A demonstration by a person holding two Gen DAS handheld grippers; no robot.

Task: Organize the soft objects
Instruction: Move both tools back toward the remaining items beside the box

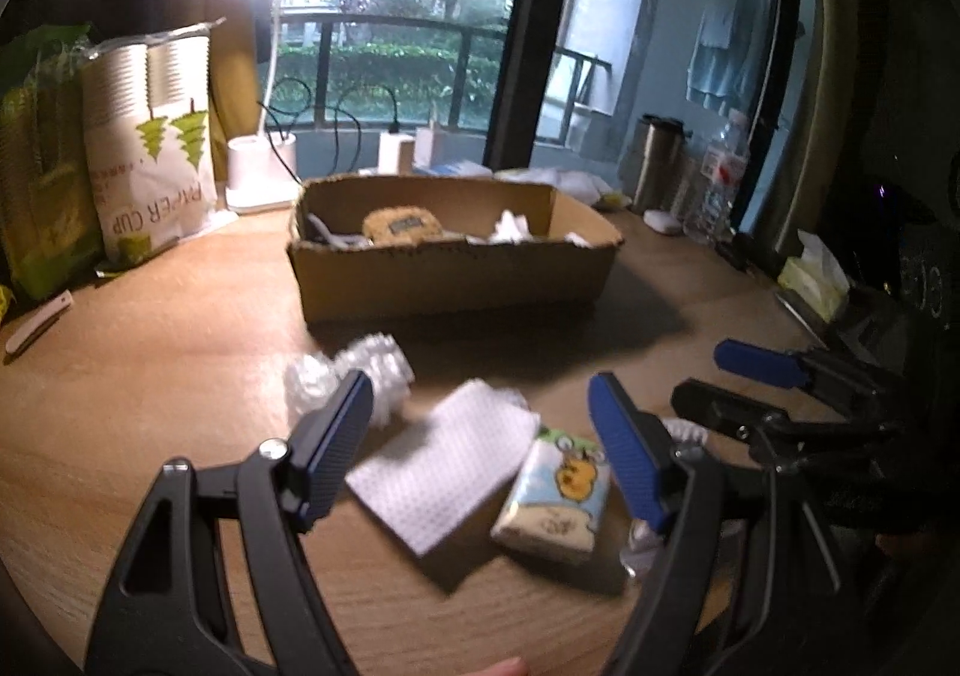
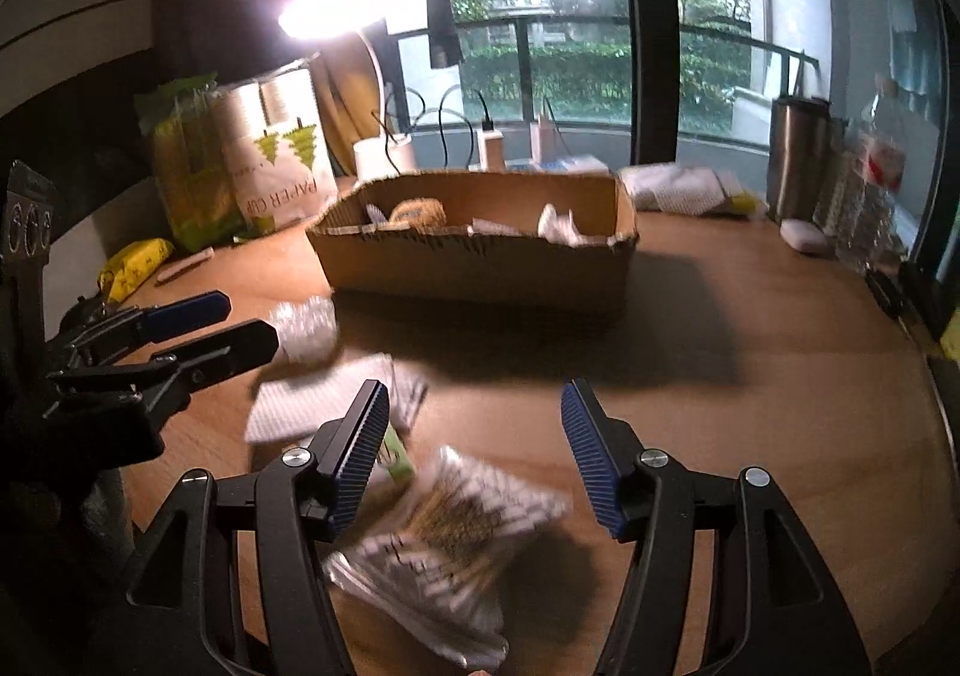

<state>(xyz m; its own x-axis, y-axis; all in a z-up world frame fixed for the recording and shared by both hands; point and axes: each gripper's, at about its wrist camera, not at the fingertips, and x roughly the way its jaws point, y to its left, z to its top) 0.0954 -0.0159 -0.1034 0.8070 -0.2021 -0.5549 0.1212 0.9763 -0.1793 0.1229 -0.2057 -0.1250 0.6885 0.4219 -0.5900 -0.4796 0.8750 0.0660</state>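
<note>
A cardboard box [image 1: 456, 274] stands mid-table and holds a tan plush and white soft items; it also shows in the right wrist view [image 2: 480, 268]. In the left wrist view, my left gripper [image 1: 480, 418] is open above a white dotted cloth [image 1: 444, 466] and a cartoon tissue pack [image 1: 555, 502]. A crumpled clear plastic wad [image 1: 354, 376] lies behind its left finger. My right gripper [image 2: 474, 436] is open over a clear packet with a sock-like item [image 2: 450, 532]. The cloth [image 2: 324, 400] and wad [image 2: 306, 328] lie to its left.
A paper cup pack [image 1: 156, 148], a green bag [image 1: 42, 166] and a lit desk lamp [image 1: 264, 166] stand at the back left. A steel tumbler [image 1: 657, 166], a water bottle [image 1: 720, 178] and a tissue box [image 1: 813, 274] stand at the right.
</note>
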